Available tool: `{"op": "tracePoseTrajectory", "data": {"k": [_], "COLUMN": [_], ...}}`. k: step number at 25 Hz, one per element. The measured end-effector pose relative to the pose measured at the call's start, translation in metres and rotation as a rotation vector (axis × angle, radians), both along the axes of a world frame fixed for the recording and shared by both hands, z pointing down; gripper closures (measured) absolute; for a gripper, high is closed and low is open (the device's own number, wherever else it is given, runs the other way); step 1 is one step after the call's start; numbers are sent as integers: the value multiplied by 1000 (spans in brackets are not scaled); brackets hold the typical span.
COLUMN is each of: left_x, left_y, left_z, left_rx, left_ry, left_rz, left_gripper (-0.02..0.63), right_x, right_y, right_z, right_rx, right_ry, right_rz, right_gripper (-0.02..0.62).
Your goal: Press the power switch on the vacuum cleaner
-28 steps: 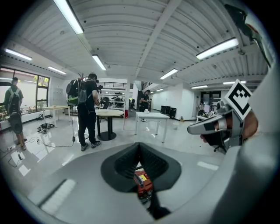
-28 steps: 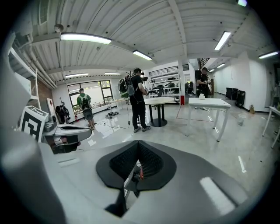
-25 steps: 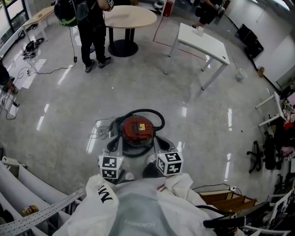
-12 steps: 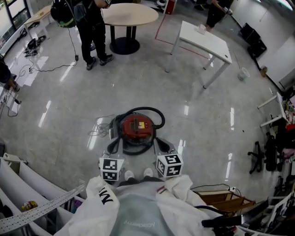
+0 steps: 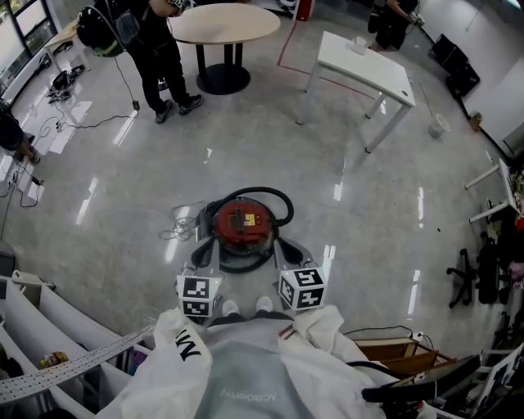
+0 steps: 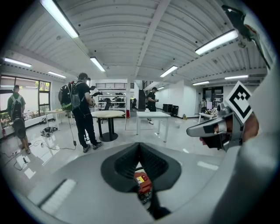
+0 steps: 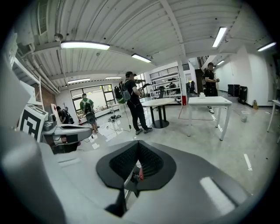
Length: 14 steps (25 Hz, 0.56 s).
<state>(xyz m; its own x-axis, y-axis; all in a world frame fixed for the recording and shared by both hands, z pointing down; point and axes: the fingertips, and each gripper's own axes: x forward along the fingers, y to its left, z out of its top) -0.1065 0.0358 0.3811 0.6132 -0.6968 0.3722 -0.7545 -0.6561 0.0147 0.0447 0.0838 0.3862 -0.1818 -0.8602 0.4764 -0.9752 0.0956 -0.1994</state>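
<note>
The vacuum cleaner [image 5: 242,226] is a round red canister with a black hose looped round it, standing on the shiny floor just ahead of my feet. Both grippers hover low over its near side. The left gripper [image 5: 203,252] is at its left edge and the right gripper [image 5: 286,250] at its right edge, neither touching it. In the left gripper view the left gripper [image 6: 140,146] has its jaws closed tip to tip, with the vacuum cleaner's red top [image 6: 142,183] showing through the slit below. The right gripper [image 7: 139,144] is likewise shut and empty, with a red sliver of the vacuum cleaner [image 7: 140,173] behind.
Thin cables [image 5: 175,225] lie left of the vacuum. A round table [image 5: 223,23] with a person [image 5: 155,45] beside it and a white table [image 5: 364,65] stand farther off. White rails [image 5: 57,327] are near left, a wooden crate [image 5: 401,353] near right.
The view has shifted slightly, so the vacuum sits a little lower in the frame. The standing person has stepped left. Both grippers keep their place and stay shut.
</note>
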Motion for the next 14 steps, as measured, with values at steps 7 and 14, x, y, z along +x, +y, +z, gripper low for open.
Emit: {"op": "tracePoseTrajectory", "data": {"k": [7, 14], "left_x": [7, 10], "left_y": [5, 9], "left_z": [-1, 10], "left_rx": [-9, -9], "left_ry": [-8, -20], "left_rz": [-14, -27], "left_gripper": [606, 606], "right_x": [6, 11], "right_y": [3, 5], "right_z": [5, 10], "right_rx": [-7, -19], "right_ry": [-14, -22], "right_rz": [-14, -26], "right_gripper": [597, 597]}}
